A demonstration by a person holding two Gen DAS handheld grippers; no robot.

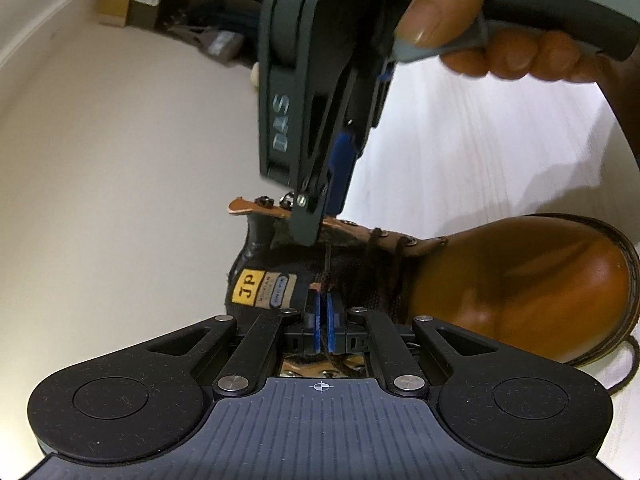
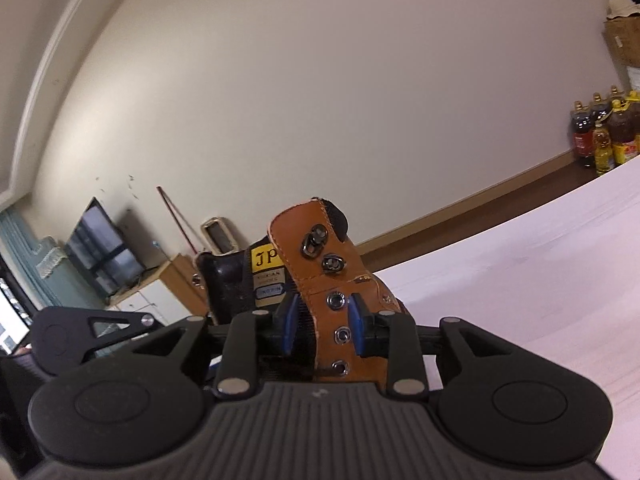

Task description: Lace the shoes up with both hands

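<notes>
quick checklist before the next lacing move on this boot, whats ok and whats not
1. Left gripper shut on the lace: ok.
2. Right gripper open, pads either side of the eyelet flap, not pressing: ok.
3. Right gripper holding lace: not ok, none between its pads.
4. Top hooks unlaced: ok.
5. Boot resting on the white table: ok.
6. Lace's free end: cannot tell.

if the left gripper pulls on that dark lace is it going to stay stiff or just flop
Likely floppy: the dark lace is a thin cord, taut only where the left gripper pinches it. Its loose end curls beside the boot. The boot looks stiff and heavy, so a gentle pull probably won't tip it.
</notes>
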